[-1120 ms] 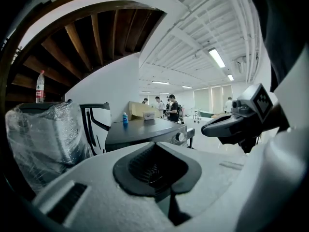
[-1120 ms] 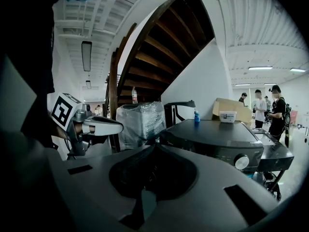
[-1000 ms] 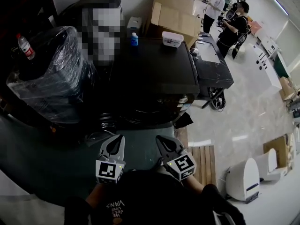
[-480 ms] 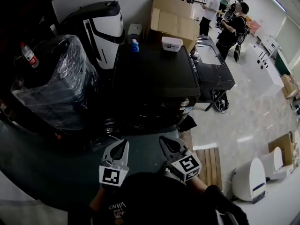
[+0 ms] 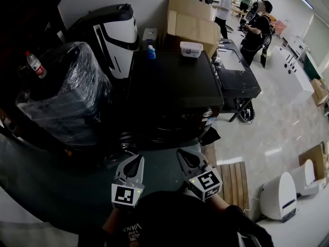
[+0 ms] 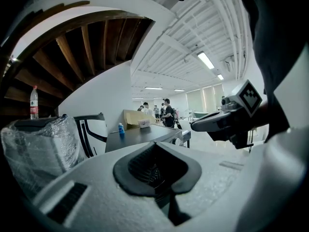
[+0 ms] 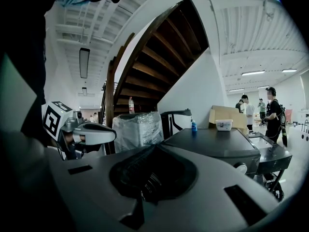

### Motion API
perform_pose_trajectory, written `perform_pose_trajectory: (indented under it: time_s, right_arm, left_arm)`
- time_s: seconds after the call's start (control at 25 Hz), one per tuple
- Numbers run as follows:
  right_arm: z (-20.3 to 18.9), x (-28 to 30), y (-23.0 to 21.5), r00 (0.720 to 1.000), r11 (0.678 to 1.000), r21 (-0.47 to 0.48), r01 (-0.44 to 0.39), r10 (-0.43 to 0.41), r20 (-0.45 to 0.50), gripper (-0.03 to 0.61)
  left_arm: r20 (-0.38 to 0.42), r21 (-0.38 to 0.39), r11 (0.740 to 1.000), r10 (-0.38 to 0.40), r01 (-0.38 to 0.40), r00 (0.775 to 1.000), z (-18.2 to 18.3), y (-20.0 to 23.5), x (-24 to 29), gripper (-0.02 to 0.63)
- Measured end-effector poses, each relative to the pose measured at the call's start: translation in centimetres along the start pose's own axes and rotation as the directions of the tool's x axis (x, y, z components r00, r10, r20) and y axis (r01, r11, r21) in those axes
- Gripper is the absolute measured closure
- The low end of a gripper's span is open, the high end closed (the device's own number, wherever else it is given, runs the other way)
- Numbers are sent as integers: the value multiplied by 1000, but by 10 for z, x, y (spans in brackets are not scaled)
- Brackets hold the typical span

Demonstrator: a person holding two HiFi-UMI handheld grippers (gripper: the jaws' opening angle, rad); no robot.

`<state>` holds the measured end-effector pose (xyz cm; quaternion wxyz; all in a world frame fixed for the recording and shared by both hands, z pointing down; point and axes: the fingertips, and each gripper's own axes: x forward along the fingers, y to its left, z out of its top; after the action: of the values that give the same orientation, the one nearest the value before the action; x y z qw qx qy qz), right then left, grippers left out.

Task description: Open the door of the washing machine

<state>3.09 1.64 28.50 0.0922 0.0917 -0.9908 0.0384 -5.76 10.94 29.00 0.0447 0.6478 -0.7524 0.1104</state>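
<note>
Both my left claw (image 5: pixel 134 161) and right claw (image 5: pixel 185 156) hang closed on nothing, lower centre, off the washing machine (image 5: pixel 175 81); I cannot read its shadowed door.

One washing machine (image 5: pixel 175 81), one cardboard box (image 5: pixel 190 24) and one white tub (image 5: pixel 190 49) are here. There are two bottles: a blue bottle (image 5: pixel 151 52) and a red-capped bottle (image 5: pixel 35 65).

Black washing machine (image 5: pixel 175 86), brown cardboard box (image 5: pixel 190 24), blue bottle (image 5: pixel 151 52).
</note>
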Motion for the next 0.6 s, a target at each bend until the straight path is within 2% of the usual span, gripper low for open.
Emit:
perform_pose_trajectory:
  time_s: [0.4, 0.6]
  right_arm:
    - [-6, 6, 14, 1000, 1000, 0, 2, -2, -26, 572]
    - [-6, 10, 19, 1000, 1000, -5, -5, 5, -29, 574]
  left_arm:
    - [-19, -65, 998, 17, -18, 1000, -18, 11, -14, 597]
    - [-15, -75, 997, 31, -32, 999, -22, 18, -18, 597]
